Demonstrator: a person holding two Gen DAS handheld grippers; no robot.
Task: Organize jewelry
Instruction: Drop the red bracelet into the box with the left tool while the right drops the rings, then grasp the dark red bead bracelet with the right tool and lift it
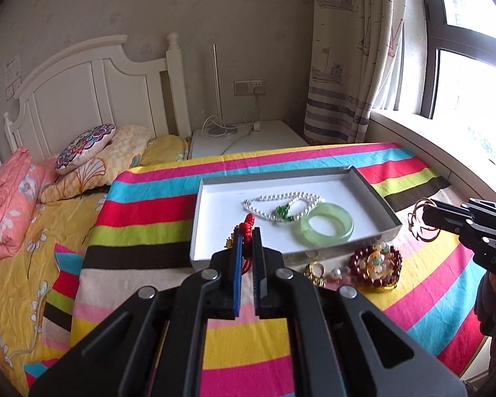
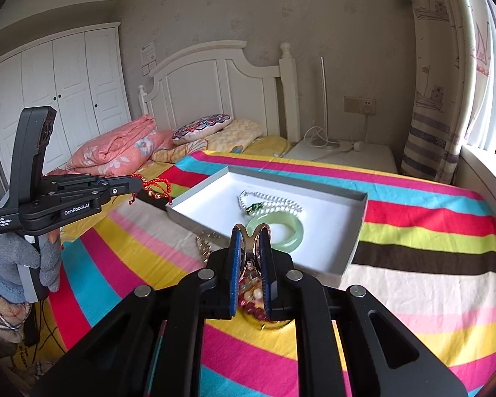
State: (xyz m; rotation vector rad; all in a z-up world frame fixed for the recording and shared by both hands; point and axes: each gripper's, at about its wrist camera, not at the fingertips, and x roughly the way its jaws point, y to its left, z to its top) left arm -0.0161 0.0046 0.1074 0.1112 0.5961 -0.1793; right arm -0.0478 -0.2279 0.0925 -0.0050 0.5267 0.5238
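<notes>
A shallow white tray [image 1: 215, 211] lies on the striped cloth and holds a pearl necklace [image 1: 281, 203] with a green pendant and a green jade bangle [image 1: 327, 225]. My left gripper [image 1: 247, 235] is shut on a red cord bracelet [image 1: 248, 223] at the tray's near left edge; it also shows in the right wrist view [image 2: 155, 187]. My right gripper [image 2: 251, 235] is shut on a gold wire bangle [image 2: 250, 236], also seen right of the tray in the left wrist view [image 1: 423, 223]. A dark red bead bracelet [image 1: 377, 266] and a gold ring [image 1: 315, 273] lie in front of the tray.
The striped cloth [image 1: 430, 284] covers a surface beside a bed with pillows [image 1: 86, 147] and a pink quilt [image 1: 6, 198]. A white nightstand [image 1: 248, 139] with a lamp stands behind. A window sill [image 1: 446, 139] runs along the right.
</notes>
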